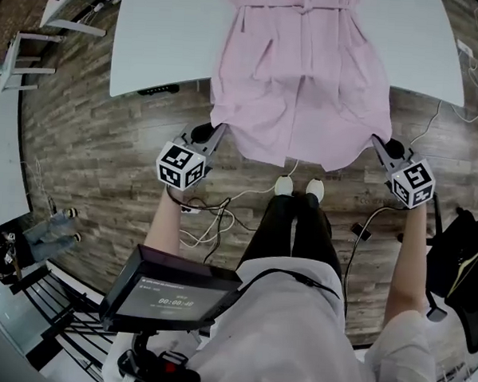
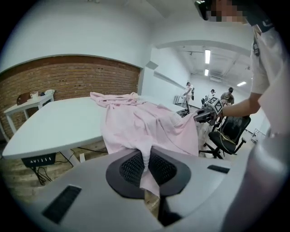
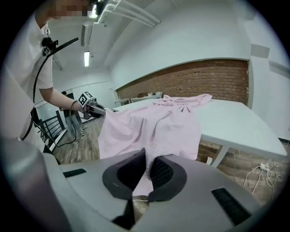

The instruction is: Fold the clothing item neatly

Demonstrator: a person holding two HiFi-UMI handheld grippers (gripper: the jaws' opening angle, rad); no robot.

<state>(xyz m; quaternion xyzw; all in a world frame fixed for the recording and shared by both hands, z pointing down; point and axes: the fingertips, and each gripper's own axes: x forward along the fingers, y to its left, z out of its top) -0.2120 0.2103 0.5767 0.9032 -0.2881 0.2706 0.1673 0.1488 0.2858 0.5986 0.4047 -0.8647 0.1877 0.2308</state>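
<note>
I have both tongs clamped on the pink garment's [image 1: 300, 86] hem: left gripper [image 1: 216, 133] at its 7 o'clock corner, right gripper [image 1: 379, 143] at 5 o'clock. It drapes over the white table's [image 1: 151, 38] near edge, with bare tabletop at 10 and 2 o'clock.

2 hand-held grippers [image 1: 218, 131] [image 1: 376, 142] clamped shut.

Table [image 1: 159, 38] with draped pink garment [image 1: 300, 93] blocked 12 o'clock; its bare surface stood free at 11 and 1. Cables [image 1: 214, 217] cluttered floor [image 1: 106, 139] at 8, black chair [image 1: 459, 254] at 4.
</note>
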